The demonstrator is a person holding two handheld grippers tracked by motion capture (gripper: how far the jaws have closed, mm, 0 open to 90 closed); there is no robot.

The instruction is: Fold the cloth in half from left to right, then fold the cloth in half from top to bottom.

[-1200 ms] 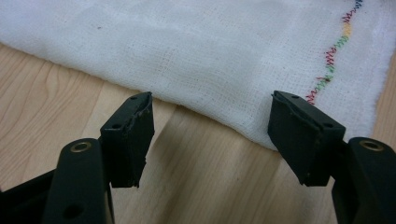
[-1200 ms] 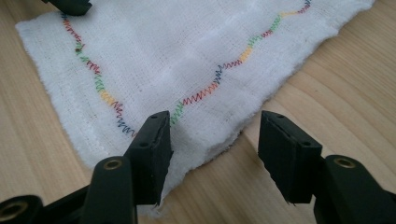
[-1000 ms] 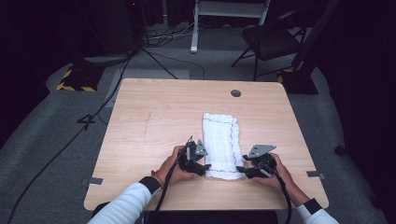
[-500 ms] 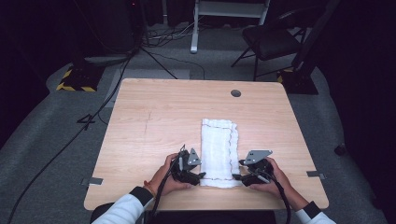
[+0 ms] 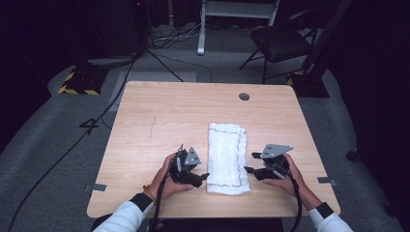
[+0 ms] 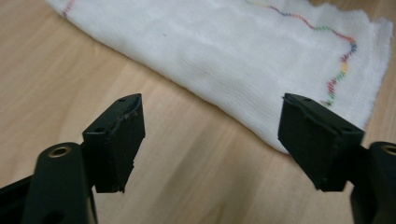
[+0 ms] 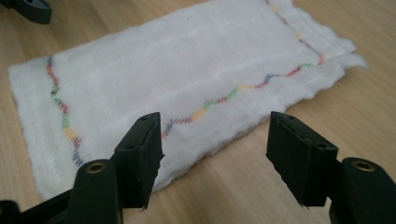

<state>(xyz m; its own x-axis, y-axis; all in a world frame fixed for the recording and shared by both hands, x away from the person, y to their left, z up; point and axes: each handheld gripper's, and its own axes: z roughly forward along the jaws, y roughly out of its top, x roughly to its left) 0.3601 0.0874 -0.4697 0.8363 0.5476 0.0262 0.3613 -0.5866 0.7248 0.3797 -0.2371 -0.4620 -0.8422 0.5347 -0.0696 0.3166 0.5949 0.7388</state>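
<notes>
A white folded cloth with a multicolour stitched border lies flat on the wooden table, its long side running away from me. My left gripper rests beside the cloth's near left corner, pointing at it. In the left gripper view the left gripper is open and has just been opening, with the cloth just beyond the pads. My right gripper sits by the cloth's right edge. In the right gripper view the right gripper has also just opened, and the cloth's edge lies below its parted jaws, unpinched.
A round cable hole sits near the table's far edge. Beyond the table stand a black chair and a white frame, with cables on the grey floor. Tape marks stick to the table's near sides.
The cloth's near end has come closer to the table's front edge and lies flat. Both grippers have come off the cloth, with their jaws wider apart.
</notes>
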